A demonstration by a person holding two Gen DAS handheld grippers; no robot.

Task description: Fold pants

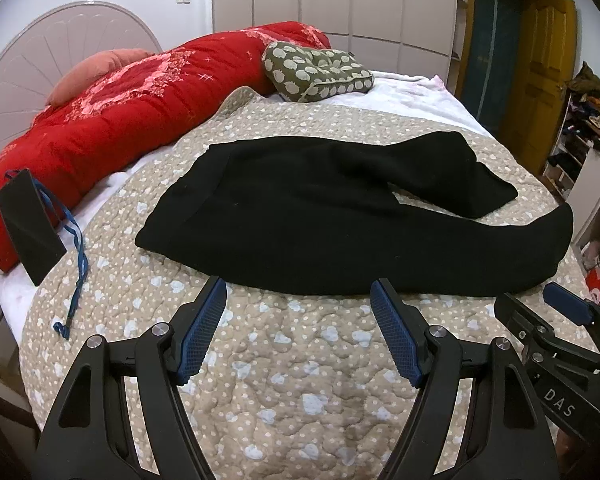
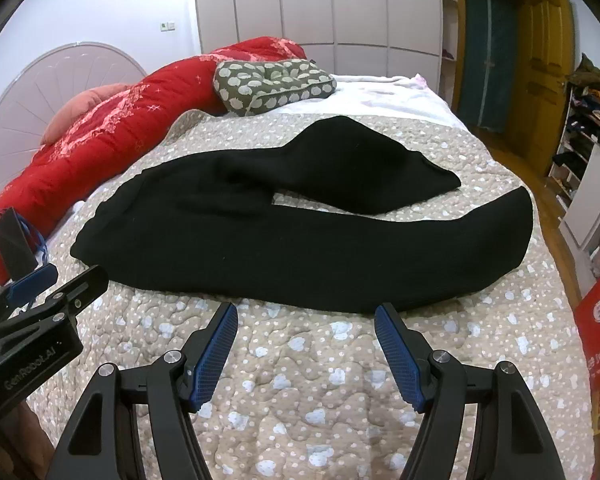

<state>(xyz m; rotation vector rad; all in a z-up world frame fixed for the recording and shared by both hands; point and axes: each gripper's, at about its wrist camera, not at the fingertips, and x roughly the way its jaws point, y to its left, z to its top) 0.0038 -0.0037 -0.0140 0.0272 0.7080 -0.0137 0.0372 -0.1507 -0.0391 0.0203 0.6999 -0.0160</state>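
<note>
Black pants lie spread on the quilted bed, waist toward the red duvet, the two legs splayed apart toward the far right edge. Both the left gripper and the right gripper hover just short of the near hem, fingers released and holding nothing. A shallow pinch would likely catch one layer only, or snag the quilt beneath, and the fold would skew. The far leg, already bent over itself, may bunch. A black box with a blue cord sits near the waist; a spotted cushion lies well beyond.
</note>
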